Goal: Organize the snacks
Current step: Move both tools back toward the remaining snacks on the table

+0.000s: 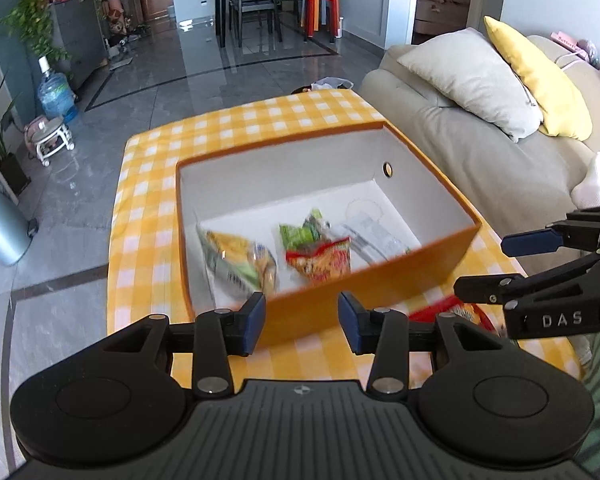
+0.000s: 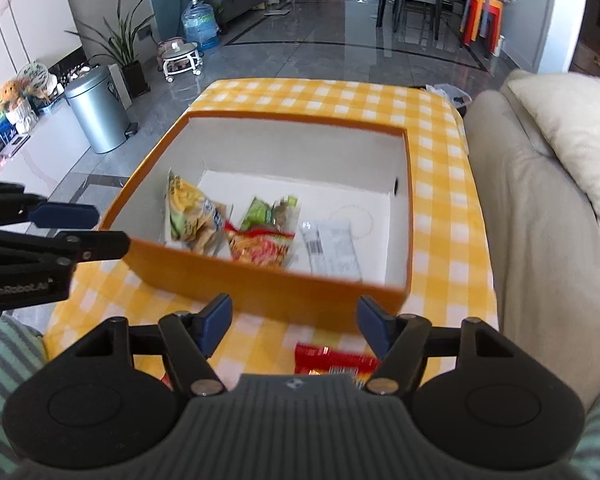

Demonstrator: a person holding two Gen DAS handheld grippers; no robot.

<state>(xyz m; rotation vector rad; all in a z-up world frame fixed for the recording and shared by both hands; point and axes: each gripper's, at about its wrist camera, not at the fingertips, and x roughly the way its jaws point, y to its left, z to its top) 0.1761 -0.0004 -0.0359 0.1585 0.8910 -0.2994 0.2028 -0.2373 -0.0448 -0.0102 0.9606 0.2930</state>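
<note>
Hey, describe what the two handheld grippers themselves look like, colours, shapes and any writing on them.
Both are matte black. The left gripper and right gripper each have two linkage arms with silver pivot pins, round side discs, a ribbed grey centre plate and dark blue fingertip pads. Side-on, one reads "DAS", the other "GenRobot.AI". A thin black cable trails off each.

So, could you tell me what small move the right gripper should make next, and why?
Probably lower the right gripper onto the red snack packet and close on it. That packet lies on the checked cloth just below the open, empty jaws, outside the orange box, where the other snacks already lie. The left gripper is open and empty too, but farther away.
</note>
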